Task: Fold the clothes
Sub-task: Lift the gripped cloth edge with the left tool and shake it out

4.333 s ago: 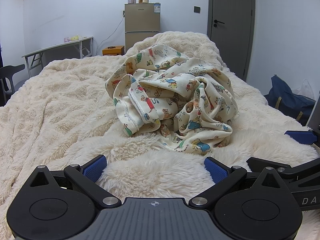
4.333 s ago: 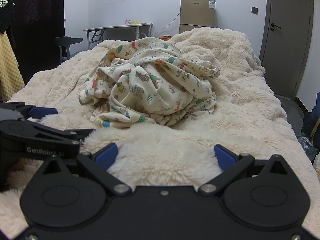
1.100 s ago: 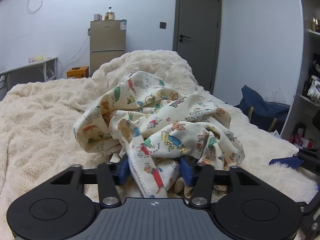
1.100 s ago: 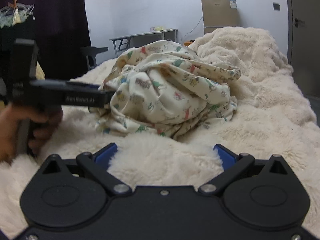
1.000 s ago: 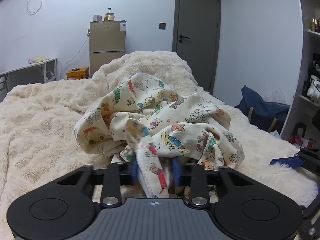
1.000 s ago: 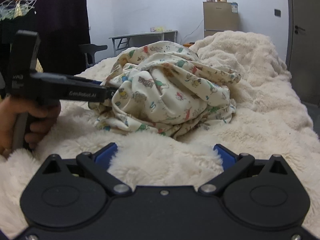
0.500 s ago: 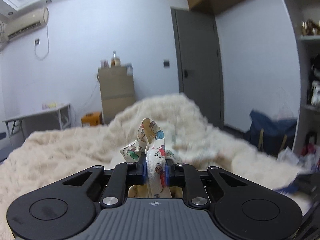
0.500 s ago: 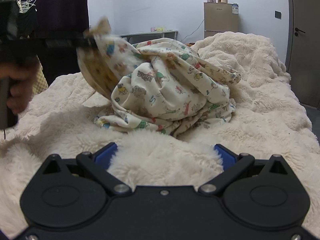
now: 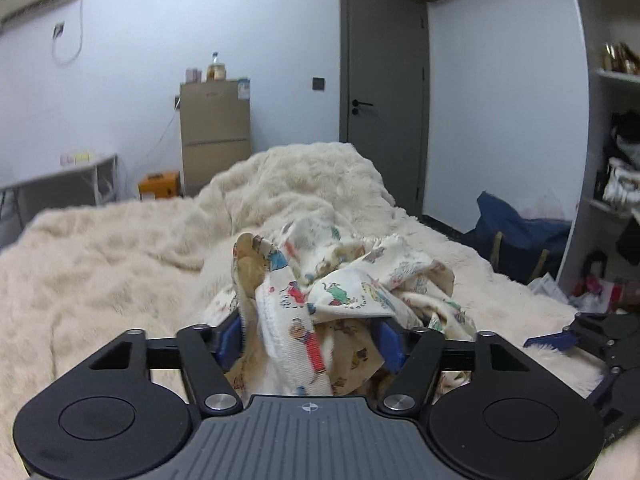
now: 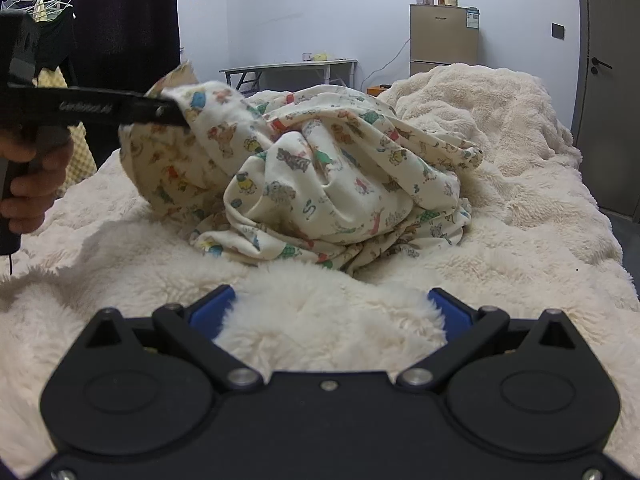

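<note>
Item: printed garment (image 10: 344, 184), cream cloth with small coloured cartoon figures, crumpled in a heap on the bed (image 10: 540, 216). One hemmed edge (image 9: 296, 336) is raised off the heap and drapes between the fingers of the left hand-held gripper (image 9: 312, 340); the rest lies bunched on the fluffy cream blanket (image 9: 100, 264).

Left hand-held gripper: blue pads stand apart on either side of the raised hem, released rather than clenched; the cloth hangs over and between them. In the right wrist view the gripper (image 10: 160, 114) reaches in from the left at the garment's upper corner, with the person's left hand (image 10: 34, 184) on the handle.

Right hand-held gripper (image 10: 328, 312): fingers spread wide, released, resting low on the blanket, just short of the heap and not touching the garment. Its blue fingertip (image 9: 552, 340) shows at the right edge of the left wrist view.

Surroundings: tan fridge (image 9: 215, 132) with bottles on top against the far wall; grey door (image 9: 384, 100); long table (image 10: 288, 70) by the wall; orange box (image 9: 159, 185) on the floor; dark blue bag (image 9: 516, 236) beside the bed; shelving (image 9: 612, 160) at right; dark curtain (image 10: 120, 20) at left.
</note>
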`<move>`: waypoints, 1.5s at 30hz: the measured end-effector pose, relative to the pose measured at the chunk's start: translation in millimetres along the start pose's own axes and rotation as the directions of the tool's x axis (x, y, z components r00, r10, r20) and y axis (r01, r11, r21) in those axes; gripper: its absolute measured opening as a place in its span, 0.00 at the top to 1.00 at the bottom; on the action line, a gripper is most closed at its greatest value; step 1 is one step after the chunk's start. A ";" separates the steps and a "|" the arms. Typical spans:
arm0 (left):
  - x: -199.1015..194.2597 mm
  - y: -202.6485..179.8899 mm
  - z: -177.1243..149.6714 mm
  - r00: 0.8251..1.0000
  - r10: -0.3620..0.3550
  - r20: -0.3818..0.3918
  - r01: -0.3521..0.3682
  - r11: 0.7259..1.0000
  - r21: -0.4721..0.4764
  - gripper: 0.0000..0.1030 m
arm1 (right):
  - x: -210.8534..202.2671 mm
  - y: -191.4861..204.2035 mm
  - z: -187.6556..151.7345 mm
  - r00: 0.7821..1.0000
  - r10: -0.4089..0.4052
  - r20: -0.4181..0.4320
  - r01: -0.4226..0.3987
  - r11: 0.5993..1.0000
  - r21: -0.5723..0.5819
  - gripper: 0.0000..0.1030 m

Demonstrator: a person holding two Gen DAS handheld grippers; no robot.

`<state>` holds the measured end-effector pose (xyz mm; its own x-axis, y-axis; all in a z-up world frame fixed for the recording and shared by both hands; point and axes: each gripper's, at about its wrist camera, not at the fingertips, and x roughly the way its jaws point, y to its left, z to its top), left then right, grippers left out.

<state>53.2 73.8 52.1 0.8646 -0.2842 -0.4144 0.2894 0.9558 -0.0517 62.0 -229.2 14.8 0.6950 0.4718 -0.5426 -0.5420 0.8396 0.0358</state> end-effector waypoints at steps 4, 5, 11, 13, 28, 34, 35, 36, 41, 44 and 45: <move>5.2 -7.3 -11.4 0.998 -0.068 -0.010 0.068 0.998 0.001 0.74 | -1.2 -0.8 2.6 1.000 0.008 -0.002 -0.008 1.000 -0.006 0.00; 3.5 -11.2 -11.6 0.997 -0.077 0.002 0.077 0.997 0.006 0.78 | -2.6 -1.5 3.5 1.000 0.013 -0.001 -0.013 1.000 -0.008 0.00; -25.8 -40.9 2.2 0.963 -0.256 0.089 0.251 0.966 0.059 0.83 | -20.5 -9.9 16.2 0.998 0.054 0.036 -0.053 0.998 -0.013 0.00; -34.6 -44.2 4.8 0.959 -0.266 0.096 0.258 0.962 0.087 0.75 | -29.4 -13.0 22.2 0.997 0.058 0.058 -0.057 0.998 -0.010 0.00; -32.8 0.4 -42.8 0.977 -0.177 -0.117 0.202 0.945 0.256 0.25 | -34.0 -23.3 30.1 0.997 0.062 0.055 -0.061 0.998 -0.004 0.00; -18.3 3.9 -53.4 0.967 -0.221 -0.126 0.244 0.947 0.211 0.80 | -30.3 -14.0 27.8 0.997 0.063 0.042 -0.062 0.998 -0.033 0.00; -20.8 1.0 -52.8 0.977 -0.189 -0.103 0.209 0.947 0.243 0.85 | -30.9 -13.4 27.7 0.997 0.061 0.042 -0.060 0.998 -0.036 0.00; -28.2 4.1 -47.3 0.990 -0.133 -0.044 0.140 0.959 0.246 0.86 | -31.1 -13.4 27.7 0.997 0.061 0.043 -0.059 0.998 -0.036 0.00; -70.4 28.5 -17.4 0.958 0.118 0.260 -0.145 0.986 0.086 0.94 | -32.6 -15.3 27.7 0.997 0.055 0.048 -0.053 0.998 -0.033 0.00; -92.3 43.6 -11.4 0.910 0.223 0.349 -0.239 0.971 0.003 0.94 | -31.5 -18.4 26.6 0.998 0.051 0.047 -0.049 0.998 -0.029 0.00; -91.6 46.5 -11.9 0.898 0.275 0.342 -0.293 0.956 0.002 0.94 | -31.1 -19.5 26.2 0.998 0.049 0.046 -0.048 0.998 -0.027 0.00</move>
<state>-17.4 145.1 76.9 0.9970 -0.0180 -0.0754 0.0236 0.9970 0.0738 63.3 -253.1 53.0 0.6883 0.5246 -0.5010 -0.5875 0.8083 0.0391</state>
